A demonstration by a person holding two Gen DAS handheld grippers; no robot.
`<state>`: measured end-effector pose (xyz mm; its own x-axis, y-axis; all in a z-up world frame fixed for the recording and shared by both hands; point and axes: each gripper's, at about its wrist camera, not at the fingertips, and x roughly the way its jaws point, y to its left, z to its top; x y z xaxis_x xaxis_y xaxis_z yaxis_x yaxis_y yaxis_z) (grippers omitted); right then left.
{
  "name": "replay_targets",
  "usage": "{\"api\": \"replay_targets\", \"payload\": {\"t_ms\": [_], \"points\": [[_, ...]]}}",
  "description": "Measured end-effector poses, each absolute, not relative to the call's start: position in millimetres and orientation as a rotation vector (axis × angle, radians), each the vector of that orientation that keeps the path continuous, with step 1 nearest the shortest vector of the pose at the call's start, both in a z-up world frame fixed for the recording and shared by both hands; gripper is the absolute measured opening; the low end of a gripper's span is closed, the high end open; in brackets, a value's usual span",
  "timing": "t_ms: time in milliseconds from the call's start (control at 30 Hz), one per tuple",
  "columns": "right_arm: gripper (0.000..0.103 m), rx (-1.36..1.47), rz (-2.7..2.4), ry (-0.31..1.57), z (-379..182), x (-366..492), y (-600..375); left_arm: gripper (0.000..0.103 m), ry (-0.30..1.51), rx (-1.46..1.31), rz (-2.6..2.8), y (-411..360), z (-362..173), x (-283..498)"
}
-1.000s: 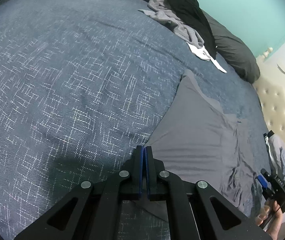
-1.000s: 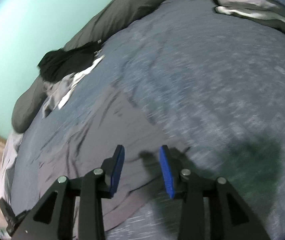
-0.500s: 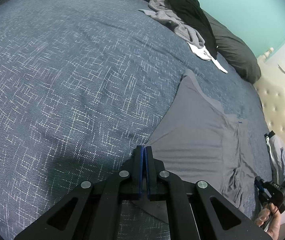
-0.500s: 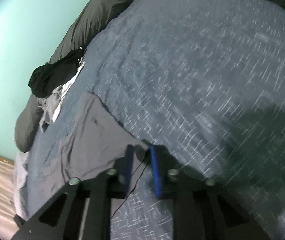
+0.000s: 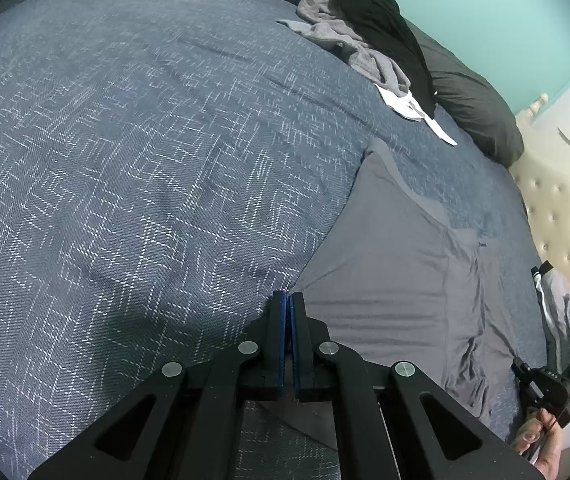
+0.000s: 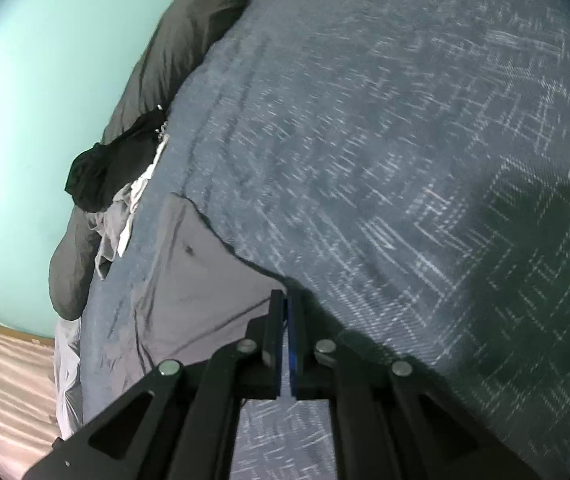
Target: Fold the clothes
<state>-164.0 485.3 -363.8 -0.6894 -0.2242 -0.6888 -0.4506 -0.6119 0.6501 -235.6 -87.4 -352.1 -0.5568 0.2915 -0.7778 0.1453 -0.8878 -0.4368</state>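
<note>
I hold both tools shut on one edge of a grey T-shirt (image 5: 397, 280) that lies flat on the blue patterned bedspread (image 5: 125, 160). My left gripper (image 5: 287, 300) has its blue pads pressed together at one near corner of that edge, and the cloth appears pinched between them. My right gripper (image 6: 285, 300) is likewise closed at the other corner, with a fold of grey fabric (image 6: 205, 280) running up to its tips; a thin slit shows between the pads lower down.

From the left tool, the shirt stretches forward and to the right, its long axis pointing away from me toward a heap of unfolded clothes (image 5: 365, 36) beside the dark pillows (image 5: 473, 104). From the right tool, the same shirt runs forward and to the left. So the garment lies between my two hands and ahead of both, each about equally near its own corner. As I judge it, the coming fold depends on carrying this near edge along that long axis toward the far end, keeping both corners level.
</note>
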Motion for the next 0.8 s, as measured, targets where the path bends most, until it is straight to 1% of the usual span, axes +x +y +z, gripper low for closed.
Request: {"api": "replay_targets", "payload": {"t_ms": [400,433,600,667,800], "points": [[0.003,-1.236,2.468,1.157,-359,-173,476,0.002,-0.73,-1.395,2.577,-83,-344,-234],[0.005,-1.236,2.468,1.157,-359,-172,475,0.002,-0.724,-1.388,2.578,-82,-342,-234],[0.022,-1.216,2.474,1.136,-353,-169,473,0.002,-0.737,-1.371,2.568,-80,-336,-234],[0.025,-1.19,2.477,1.095,-348,-165,472,0.002,-0.741,-1.367,2.562,-79,-335,-233],[0.026,-1.141,2.491,1.042,-340,-158,471,0.002,-0.734,-1.352,2.568,-77,-328,-231]]}}
